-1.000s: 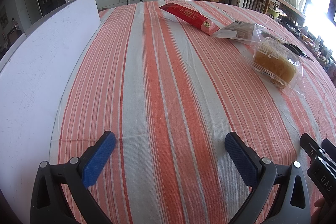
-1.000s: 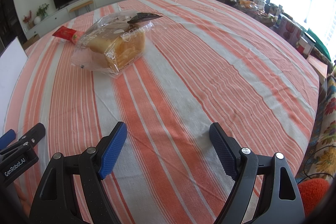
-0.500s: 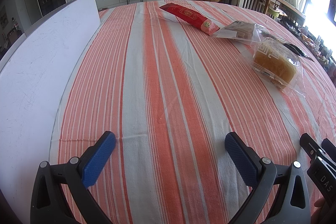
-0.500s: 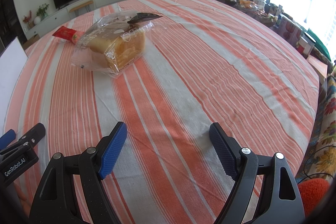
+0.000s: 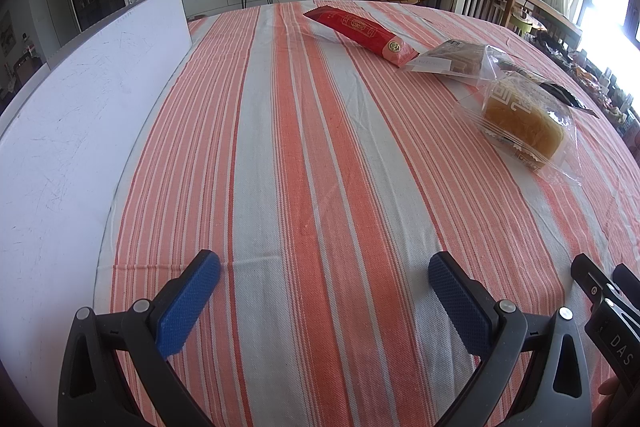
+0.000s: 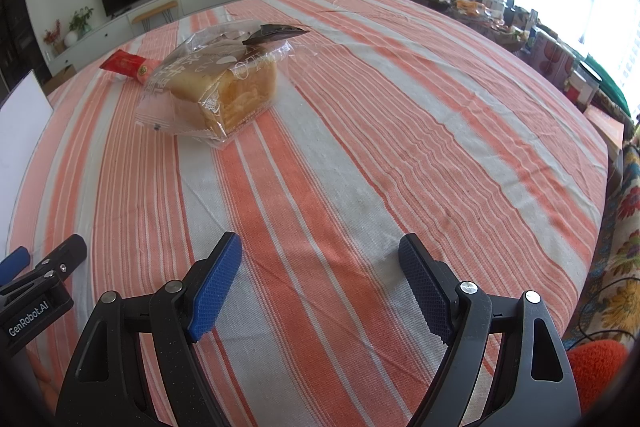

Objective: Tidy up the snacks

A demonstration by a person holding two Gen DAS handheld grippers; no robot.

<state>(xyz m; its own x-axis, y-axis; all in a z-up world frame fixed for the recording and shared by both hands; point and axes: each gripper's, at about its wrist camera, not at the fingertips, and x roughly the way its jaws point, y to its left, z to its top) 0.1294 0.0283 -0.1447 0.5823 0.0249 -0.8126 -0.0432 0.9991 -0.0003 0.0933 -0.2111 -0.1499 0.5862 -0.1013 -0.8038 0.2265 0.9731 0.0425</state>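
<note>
Showing only leftward: white board (image 5: 80, 131), brown packet (image 5: 452, 61).

Near half of striped tablecloth (image 5: 304, 163) bare, passable. White board (image 5: 72, 131) walls left edge. Bread bag (image 6: 216, 83), red packet (image 5: 356, 31) crowd far-right part.

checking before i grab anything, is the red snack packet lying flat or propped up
Lying flat. The red snack packet rests lengthwise on the striped tablecloth, its near end beside the clear-wrapped pastry packet.
</note>
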